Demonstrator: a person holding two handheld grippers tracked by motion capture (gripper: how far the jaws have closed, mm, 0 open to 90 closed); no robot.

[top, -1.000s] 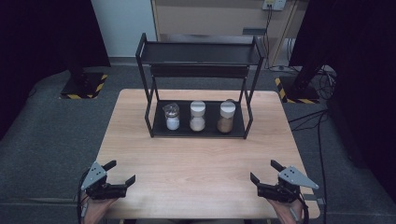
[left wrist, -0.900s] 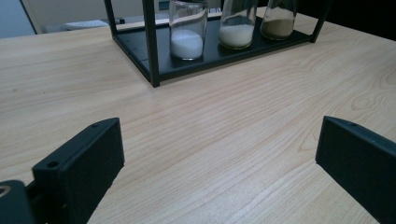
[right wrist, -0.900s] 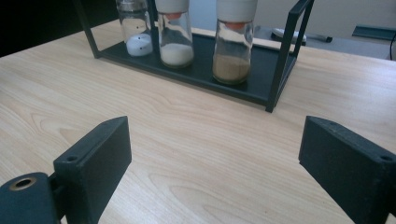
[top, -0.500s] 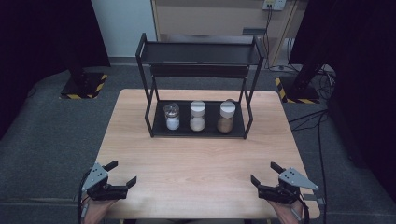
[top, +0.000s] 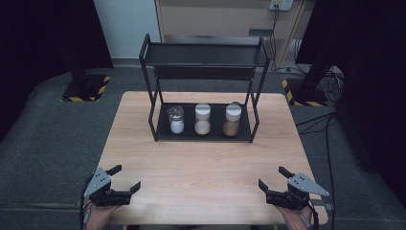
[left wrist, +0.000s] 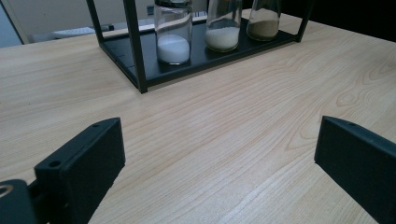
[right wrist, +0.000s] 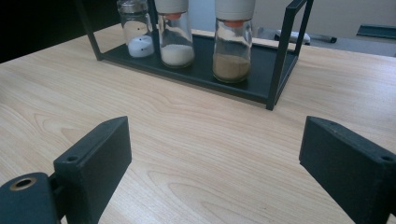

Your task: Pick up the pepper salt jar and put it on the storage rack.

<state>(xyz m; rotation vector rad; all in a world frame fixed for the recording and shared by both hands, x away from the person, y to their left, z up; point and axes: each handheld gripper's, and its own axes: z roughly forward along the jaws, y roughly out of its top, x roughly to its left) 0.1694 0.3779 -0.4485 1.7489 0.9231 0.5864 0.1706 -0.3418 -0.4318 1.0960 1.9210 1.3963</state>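
A pale wood-grain table (top: 201,158) stands on grey carpet, with dark curtains to either side and a light wall behind. Your left gripper (top: 125,178) sits at the near left corner of the table with its two flat black jaws spread wide and nothing between them; the left gripper view shows bare wood in the gap. Your right gripper (top: 274,178) sits at the near right corner, jaws likewise wide apart and empty. Compared with a second ago, both grippers rest in almost the same spots, with no clear shift, and nothing on the table has moved.

Well beyond both grippers, toward the far edge, stands a black metal rack (top: 203,72) of thin square tube with a flat lower tray and an upper shelf. On the lower tray three jars stand upright in a row, each apart from its neighbour. The left jar (top: 176,120) is clear glass with a clear top and holds white powder. The middle jar (top: 202,120) has a white cap and pale grainy contents. The right jar (top: 232,120) has a white cap and holds brown powder. No label or writing can be read on any of them.
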